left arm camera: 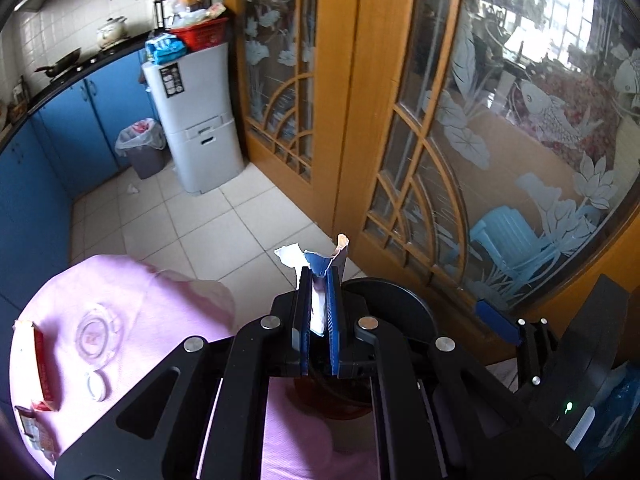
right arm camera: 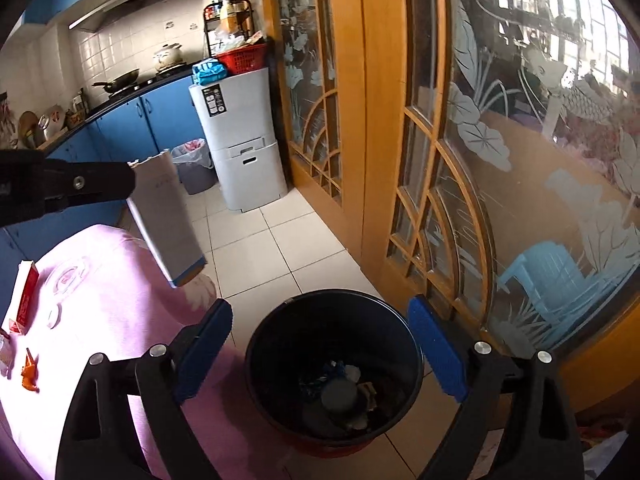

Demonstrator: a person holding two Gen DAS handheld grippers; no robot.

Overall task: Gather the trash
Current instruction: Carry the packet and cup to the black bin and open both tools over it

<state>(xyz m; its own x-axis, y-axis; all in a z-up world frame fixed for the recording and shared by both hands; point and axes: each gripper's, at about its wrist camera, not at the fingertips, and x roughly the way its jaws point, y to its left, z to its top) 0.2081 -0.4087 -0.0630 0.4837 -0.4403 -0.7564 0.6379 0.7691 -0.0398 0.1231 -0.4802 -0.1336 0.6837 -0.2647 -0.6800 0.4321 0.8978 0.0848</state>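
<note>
Black linkage of the left gripper (left arm camera: 319,280) fills the near view; its jaws are clamped on a flattened blue-and-white carton (left arm camera: 320,268), torn top poking out past the tips. Right gripper (right arm camera: 320,354) stands with jaws wide apart, nothing between the pads, directly over the black trash bin (right arm camera: 412,344).

Largest first:
- Wooden doors with etched glass (right arm camera: 460,140) run along the right side, close beside the bin.
- Tiled floor (right arm camera: 248,256), blue cabinets (right arm camera: 128,128), grey drawer unit (right arm camera: 240,140) and a lined grey bin (right arm camera: 196,168) farther back.
- Tabletop under a pink cloth (right arm camera: 112,300), left of the black bin.
- Bin already holds scraps; contents dim, possibly paper and a lid.
- On the tabletop: red-and-white box (right arm camera: 25,300), small orange scrap (right arm camera: 30,372).
</note>
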